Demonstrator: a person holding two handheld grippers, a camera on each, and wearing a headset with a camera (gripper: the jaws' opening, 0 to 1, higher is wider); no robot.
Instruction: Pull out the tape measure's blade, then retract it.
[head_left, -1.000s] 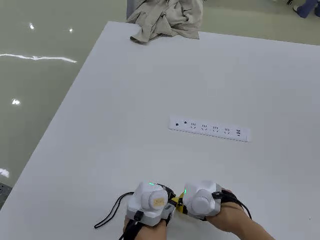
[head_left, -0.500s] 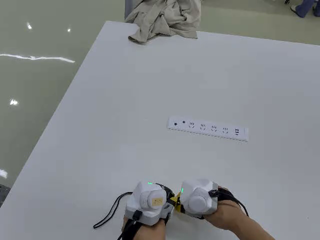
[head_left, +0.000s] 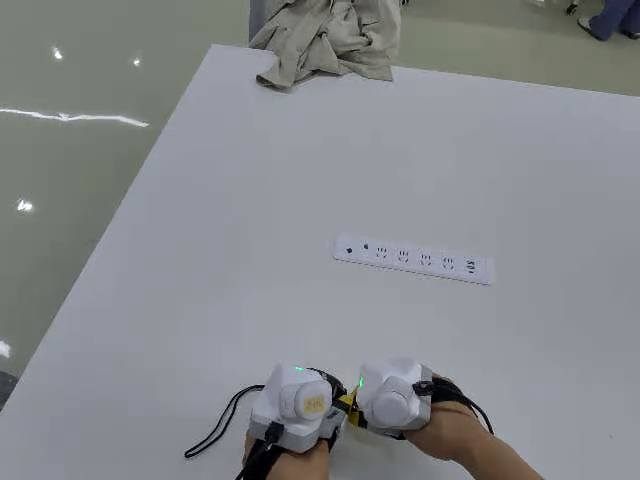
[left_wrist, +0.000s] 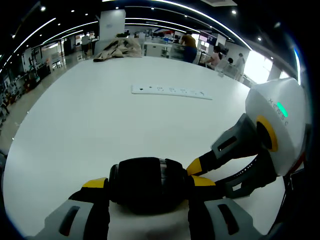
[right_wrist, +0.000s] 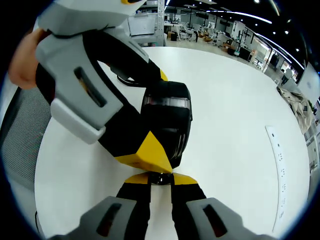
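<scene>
I see a white table (head_left: 250, 200). A white power strip (head_left: 413, 259) lies flat right of its middle, a crumpled beige cloth (head_left: 325, 40) sits at the far edge, and a black cord (head_left: 226, 410) trails at the near edge.

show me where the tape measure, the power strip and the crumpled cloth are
tape measure (left_wrist: 147, 182): left gripper view, front of its black case.
power strip (head_left: 413, 259): head view, middle of its white top face.
crumpled cloth (head_left: 325, 40): head view, centre of the heap.
</scene>
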